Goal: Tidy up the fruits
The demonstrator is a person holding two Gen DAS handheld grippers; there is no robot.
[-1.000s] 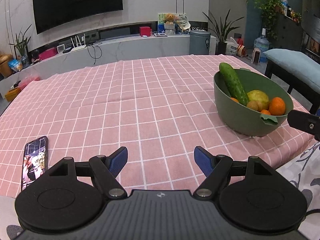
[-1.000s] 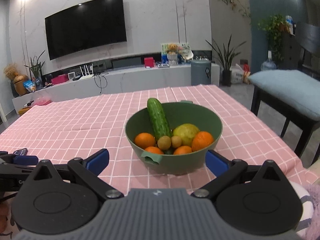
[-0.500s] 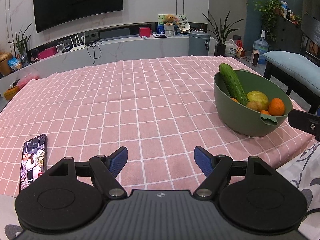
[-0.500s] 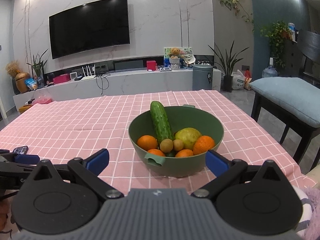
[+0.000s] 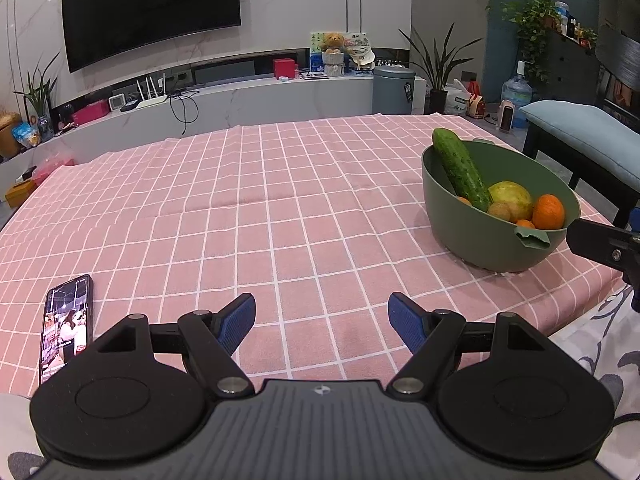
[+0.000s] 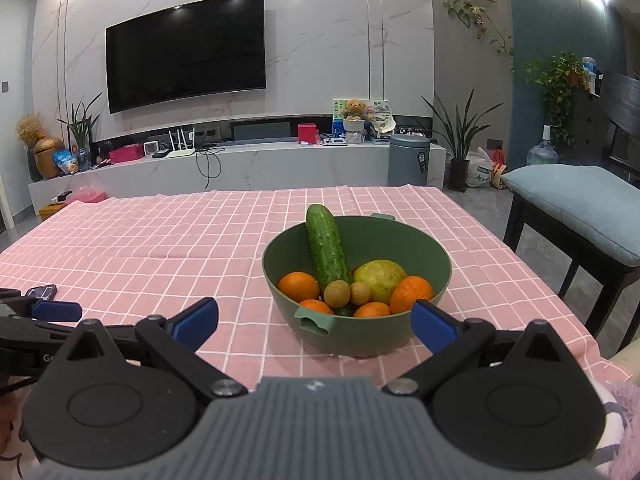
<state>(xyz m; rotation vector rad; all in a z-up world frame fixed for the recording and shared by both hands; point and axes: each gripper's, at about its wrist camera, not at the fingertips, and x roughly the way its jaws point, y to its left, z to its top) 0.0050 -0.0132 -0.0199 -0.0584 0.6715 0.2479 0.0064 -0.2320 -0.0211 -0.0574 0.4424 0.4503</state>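
L gripper (image 5: 321, 318): jaws wide apart, nothing between them; low center of L view, over bare pink check tablecloth (image 5: 248, 208).
R gripper (image 6: 315, 322): jaws wide apart, empty; low center of R view, lined up on the bowl but not touching it as far as I can tell.
Phone (image 5: 67, 326): lower left of L view, screen lit, flat on cloth near table edge.
Bowl (image 6: 360, 330): green, center of R view / right side of L view, sits near the table's right edge. Holds all the fruit.
Contents: cucumber (image 6: 327, 254) leaning on back rim, tip sticking out above it; oranges (image 6: 299, 286) front left and right; big yellow-green fruit (image 6: 380, 276); two small brown round ones (image 6: 337, 293) in the middle.
Risk 1: cucumber props on the fruit pile; pull an orange under it & it prob slides or tips over the rim.
Risk 2: small brown fruit are round and packed tight; wide jaws likely nudge neighbours, could roll.
Risk 3: bowl close to edge; a sideways push w/ R gripper could shove it toward the drop.
Risk 4: L gripper swinging left could clip the phone.
R view only: full bowl interior, front tab handle, L gripper tip at far left.
L view only: phone screen, empty cloth as drop area, R gripper's finger at right edge beside bowl.
Far: TV (image 6: 186, 50) on wall upper center, low console below.
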